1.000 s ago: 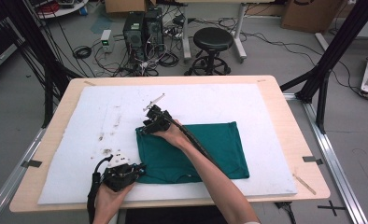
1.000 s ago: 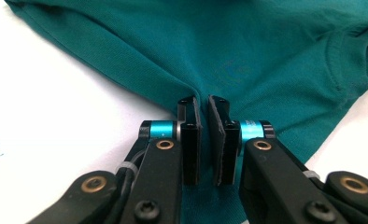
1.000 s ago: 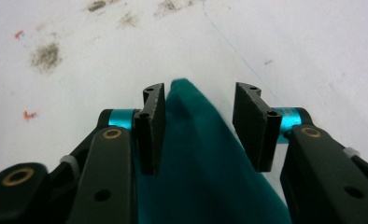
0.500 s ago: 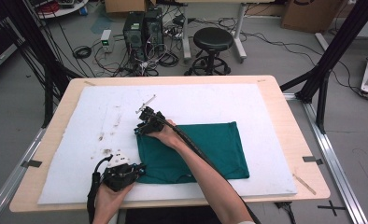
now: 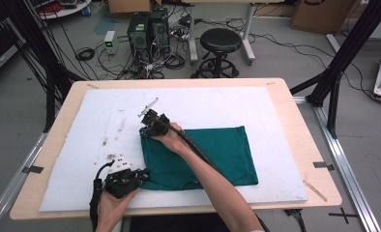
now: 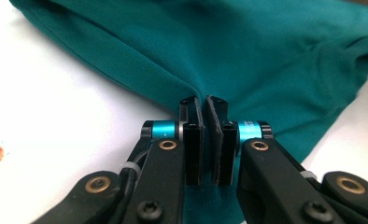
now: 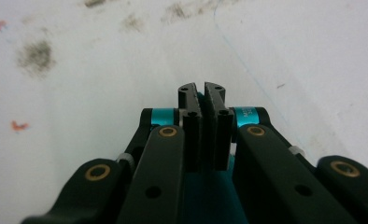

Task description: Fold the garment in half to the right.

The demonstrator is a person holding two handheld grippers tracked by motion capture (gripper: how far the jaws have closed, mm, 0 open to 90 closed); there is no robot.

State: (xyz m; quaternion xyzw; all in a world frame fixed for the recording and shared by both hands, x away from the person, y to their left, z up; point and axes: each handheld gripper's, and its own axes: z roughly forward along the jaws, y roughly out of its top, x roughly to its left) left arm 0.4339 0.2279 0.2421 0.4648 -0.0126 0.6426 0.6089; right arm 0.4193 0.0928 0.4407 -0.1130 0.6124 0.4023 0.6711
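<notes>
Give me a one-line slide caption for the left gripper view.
The left gripper, jaws closed, pinches a fold of the teal cloth lying on the white table cover.

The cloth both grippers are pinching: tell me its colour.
The cloth is plain teal green, no pattern; the left gripper view shows it best.

Open white surface point(image 5: 275, 111) beyond and right of the green cloth point(image 5: 222, 150); crossed in front by the right forearm point(image 5: 212, 179) over the cloth's near half.
</notes>
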